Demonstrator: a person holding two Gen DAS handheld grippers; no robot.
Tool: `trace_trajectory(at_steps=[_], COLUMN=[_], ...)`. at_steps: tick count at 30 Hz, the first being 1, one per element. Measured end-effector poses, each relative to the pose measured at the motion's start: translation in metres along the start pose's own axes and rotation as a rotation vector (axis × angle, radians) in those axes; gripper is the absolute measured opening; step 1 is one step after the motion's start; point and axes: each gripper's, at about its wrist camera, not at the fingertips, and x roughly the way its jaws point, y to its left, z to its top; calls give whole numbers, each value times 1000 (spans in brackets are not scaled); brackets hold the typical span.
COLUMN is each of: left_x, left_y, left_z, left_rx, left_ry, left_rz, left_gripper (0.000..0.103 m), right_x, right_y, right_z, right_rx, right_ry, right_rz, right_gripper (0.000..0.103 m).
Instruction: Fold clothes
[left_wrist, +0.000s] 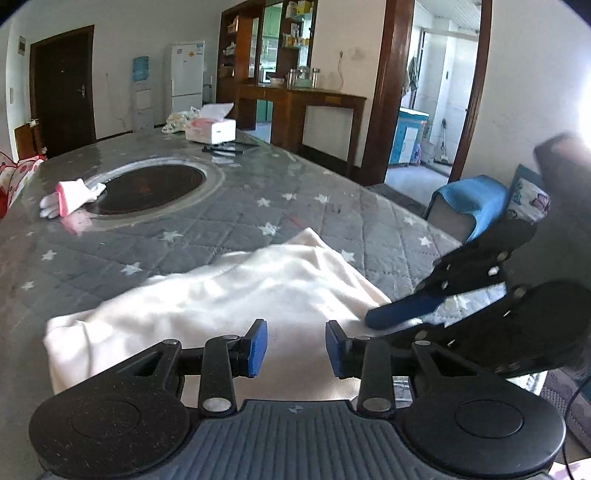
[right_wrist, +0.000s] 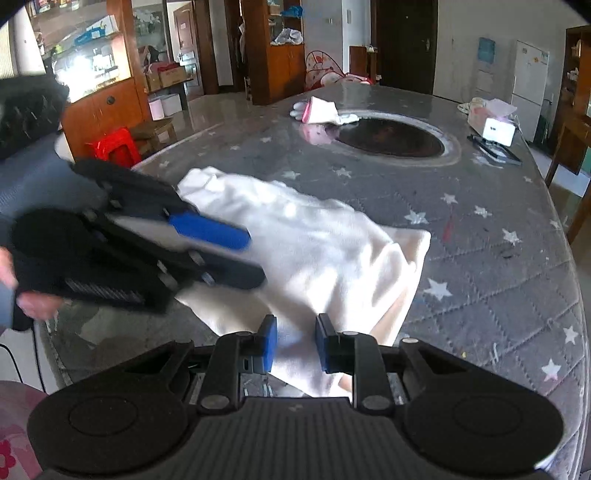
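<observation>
A cream-white garment (left_wrist: 221, 295) lies rumpled on the near part of the grey star-patterned table; it also shows in the right wrist view (right_wrist: 325, 243). My left gripper (left_wrist: 295, 347) is open, just above the garment's near edge, with nothing between its blue pads. In the right wrist view the left gripper (right_wrist: 236, 251) lies over the garment's left side. My right gripper (right_wrist: 295, 345) is open over the garment's near corner. In the left wrist view the right gripper (left_wrist: 384, 321) comes in from the right, its fingertip at the cloth's right edge.
A folded white and pink cloth (left_wrist: 72, 195) lies by the dark round inset (left_wrist: 147, 186) in the table. A tissue box (left_wrist: 210, 129) and a dark flat object (left_wrist: 225, 147) are at the far end. A blue-covered chair (left_wrist: 465, 206) stands to the right.
</observation>
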Motion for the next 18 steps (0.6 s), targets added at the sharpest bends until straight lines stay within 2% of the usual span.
trace_trajectory(at_steps=[6,12,18], left_x=[7,-10,-39], left_y=[1,4,28], left_z=[-4,-6,-14], left_rx=[1,-12,-69], left_ry=[5,-15,-27], left_rz=[1,-2,62], left_gripper=[37,39,39], right_x=[-6,16,47], right_y=[-13,-29,-36], right_z=[18,37,47], right_rx=[0,23,57], right_ry=[-45,-63,-59], right_rz=[-46,-64,-60], right_gripper=[22,22,22])
